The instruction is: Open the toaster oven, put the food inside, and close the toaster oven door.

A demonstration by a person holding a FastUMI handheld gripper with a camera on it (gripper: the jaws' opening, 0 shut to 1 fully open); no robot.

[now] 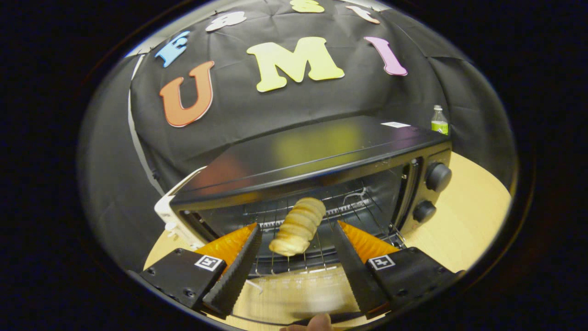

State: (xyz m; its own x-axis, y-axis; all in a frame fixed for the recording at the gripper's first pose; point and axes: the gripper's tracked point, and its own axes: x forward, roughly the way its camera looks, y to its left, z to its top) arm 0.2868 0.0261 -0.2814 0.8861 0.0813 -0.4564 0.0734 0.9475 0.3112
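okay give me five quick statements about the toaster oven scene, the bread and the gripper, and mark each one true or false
1. The toaster oven door is open. True.
2. The gripper is shut on the bread roll. False: the fingers are spread apart, and the roll lies between them without either finger touching it.
3. The roll sits over the wire rack at the oven's mouth. True.
4. A bottle stands on top of the oven. False: it stands behind the oven, past its corner on the knob side.
5. The oven has two knobs, one above the other. True.
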